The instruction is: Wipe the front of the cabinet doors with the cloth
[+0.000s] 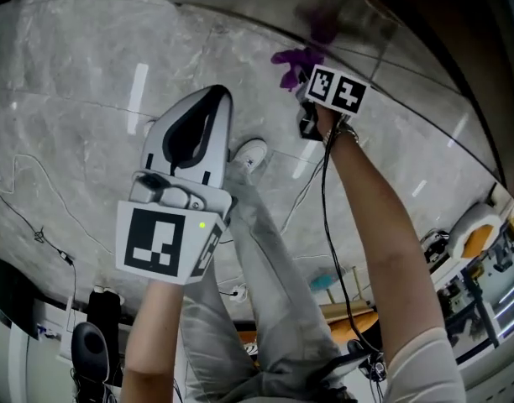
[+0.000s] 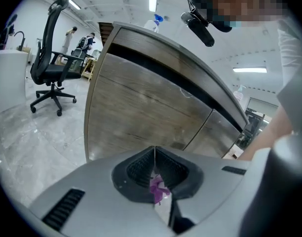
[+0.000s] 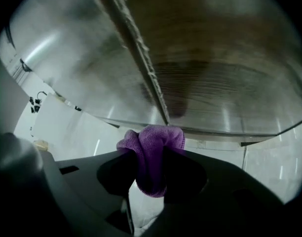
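Note:
My right gripper is shut on a bunched purple cloth. The cloth sits close to the lower edge of the wood-grain cabinet doors, by the seam between two of them. In the head view the same gripper holds the cloth low against the cabinet, arm stretched out. My left gripper hangs away from the cabinet over the floor, jaws together. From the left gripper view the doors stand ahead, and a small purple bit shows in the hollow behind the tips.
The person's grey-trousered leg and white shoe stand between the two grippers on the marble floor. A black office chair is left of the cabinet. A spray bottle stands on the cabinet top. Cables trail across the floor.

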A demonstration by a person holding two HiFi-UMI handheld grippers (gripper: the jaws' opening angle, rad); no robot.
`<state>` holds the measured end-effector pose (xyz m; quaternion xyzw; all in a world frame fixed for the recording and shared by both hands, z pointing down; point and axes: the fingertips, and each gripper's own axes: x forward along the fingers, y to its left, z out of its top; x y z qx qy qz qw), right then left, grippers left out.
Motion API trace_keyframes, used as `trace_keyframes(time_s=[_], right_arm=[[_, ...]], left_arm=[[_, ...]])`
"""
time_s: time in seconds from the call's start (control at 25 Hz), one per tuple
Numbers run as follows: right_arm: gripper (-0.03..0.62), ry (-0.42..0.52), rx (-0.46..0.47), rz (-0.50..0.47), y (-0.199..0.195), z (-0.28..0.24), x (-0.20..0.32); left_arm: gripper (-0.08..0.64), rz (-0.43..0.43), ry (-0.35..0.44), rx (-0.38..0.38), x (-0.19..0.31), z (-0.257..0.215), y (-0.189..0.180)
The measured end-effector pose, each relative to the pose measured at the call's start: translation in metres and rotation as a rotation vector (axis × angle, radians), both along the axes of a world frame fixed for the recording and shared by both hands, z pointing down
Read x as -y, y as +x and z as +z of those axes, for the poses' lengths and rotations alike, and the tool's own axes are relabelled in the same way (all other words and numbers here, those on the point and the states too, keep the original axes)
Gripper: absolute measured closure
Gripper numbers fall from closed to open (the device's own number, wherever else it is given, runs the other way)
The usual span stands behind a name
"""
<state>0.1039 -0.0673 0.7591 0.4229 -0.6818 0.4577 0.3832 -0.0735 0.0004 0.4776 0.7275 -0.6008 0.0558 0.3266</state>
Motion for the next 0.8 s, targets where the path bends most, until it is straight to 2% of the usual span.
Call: trace_keyframes(time_s=[0.16, 0.32, 0.44, 0.52, 0.8], right_arm=[[0.454, -0.006, -0.021, -0.061, 0.006, -0.029, -0.036], [0.456, 0.039, 0.005, 0.018, 0.006, -0.071, -0.055], [0.454, 0.143, 0.065, 0.119, 0.004, -0.119, -0.053], [0.455, 0.222, 0.074, 0.158, 0.008, -0.153, -0.053], [0.454, 0.565, 0.028, 0.118, 0.018, -0.289, -0.027]], left_arm=[[0.544, 0.09, 0.013, -0.03, -0.003, -0.03, 0.024], [0.543, 0.166, 0.027, -0.033, -0.005, -0.053, 0.033], [0.543, 0.214, 0.048, -0.037, -0.001, -0.071, 0.036], [0.543, 0.241, 0.067, -0.043, 0.002, -0.087, 0.035], [0.543, 0.35, 0.119, -0.039, 0.013, -0.122, 0.049]])
